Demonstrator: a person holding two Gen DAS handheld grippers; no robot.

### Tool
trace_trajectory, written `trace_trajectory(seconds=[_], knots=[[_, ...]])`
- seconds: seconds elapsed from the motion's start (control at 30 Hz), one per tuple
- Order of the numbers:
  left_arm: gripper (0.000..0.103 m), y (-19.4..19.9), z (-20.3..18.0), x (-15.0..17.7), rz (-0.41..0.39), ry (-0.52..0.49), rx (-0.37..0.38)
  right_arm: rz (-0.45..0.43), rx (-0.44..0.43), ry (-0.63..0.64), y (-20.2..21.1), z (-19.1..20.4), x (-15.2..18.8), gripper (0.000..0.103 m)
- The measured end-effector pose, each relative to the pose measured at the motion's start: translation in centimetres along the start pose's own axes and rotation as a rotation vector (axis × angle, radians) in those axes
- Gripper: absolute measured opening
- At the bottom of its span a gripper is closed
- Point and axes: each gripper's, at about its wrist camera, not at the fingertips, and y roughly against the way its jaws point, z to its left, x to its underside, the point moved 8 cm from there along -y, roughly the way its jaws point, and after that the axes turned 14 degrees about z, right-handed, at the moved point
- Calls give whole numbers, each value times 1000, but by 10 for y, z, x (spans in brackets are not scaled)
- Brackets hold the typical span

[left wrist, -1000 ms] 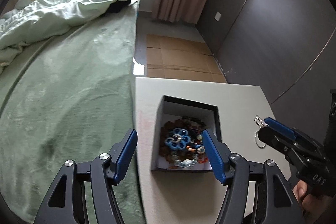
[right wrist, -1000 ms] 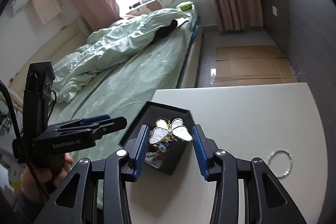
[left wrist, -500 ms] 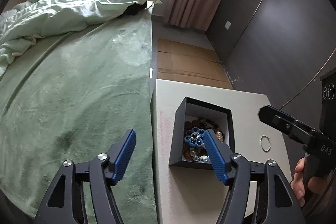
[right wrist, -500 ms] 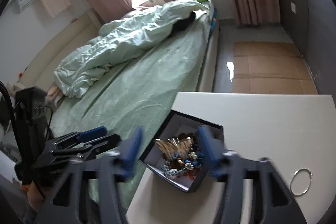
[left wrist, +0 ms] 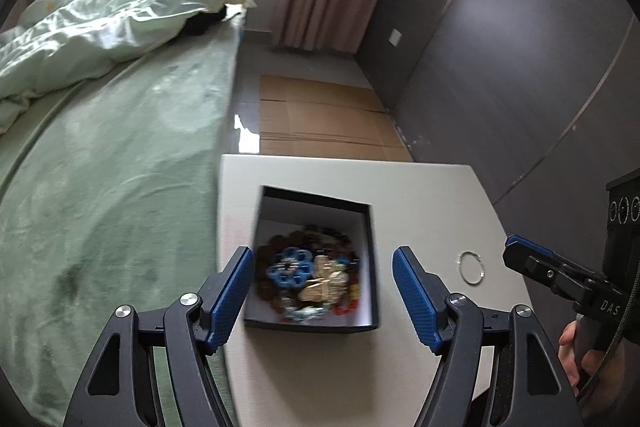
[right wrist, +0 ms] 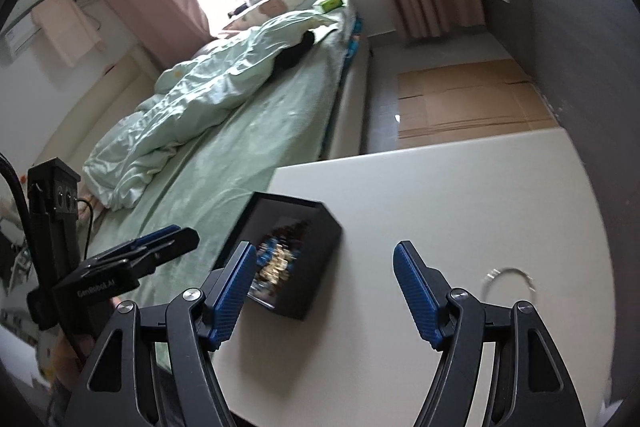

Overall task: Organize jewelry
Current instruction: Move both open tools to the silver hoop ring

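1. My left gripper point(left wrist: 323, 291) hung over the near edge of the white table point(left wrist: 424, 195), its jaws spread wide with nothing between them.
2. The black jewelry box point(left wrist: 370, 247) sat on the table directly ahead of that gripper, close to the table's left edge beside the green bed point(left wrist: 108, 163).
3. Inside the box lay a heap of beaded pieces, with a blue flower-shaped piece point(left wrist: 289, 268) on top and a pale gold butterfly brooch point(left wrist: 326, 285) just beside it; motion blur hid the finer detail.
4. My right gripper point(right wrist: 325, 293) was also wide open and held nothing, its left pad point(right wrist: 234, 291) near the box's point(right wrist: 316, 259) front corner in the right wrist view.
5. A thin silver ring point(left wrist: 471, 267) lay flat on the table, well to the right of the box, apart from it.
6. In the right wrist view that ring point(right wrist: 508, 277) sat just beyond my right finger point(right wrist: 416, 291), not touching it.
7. Flattened cardboard point(left wrist: 320, 119) covered the floor beyond the table.
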Motion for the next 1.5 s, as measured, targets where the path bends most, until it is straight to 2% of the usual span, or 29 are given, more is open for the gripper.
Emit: trace_trajectory(seconds=[0.53,0.87,0.97,1.03,1.07,1.1,1.17,1.5], knots=[[72,-51,-111,0,75,-194,36,-32,46,-214,46,-112,34,71],[72,-92,-162,14,138,-296,23,-38,76,-264,61,-152,59,71],[72,-106,-177,22,158,-328,21,-36,97,-263,65,-160,69,71],[73,-116,-184,26,172,-348,11,-40,141,-267,67,-167,75,71],[73,-122,-188,28,180,-359,5,-47,175,-275,69,-172,79,77],[73,-128,-191,30,189,-372,-1,-52,192,-278,71,-176,82,88],[73,-137,-196,33,201,-394,-11,-60,207,-297,74,-184,88,94],[72,-163,-209,37,225,-434,-24,-63,196,-359,79,-208,108,94]])
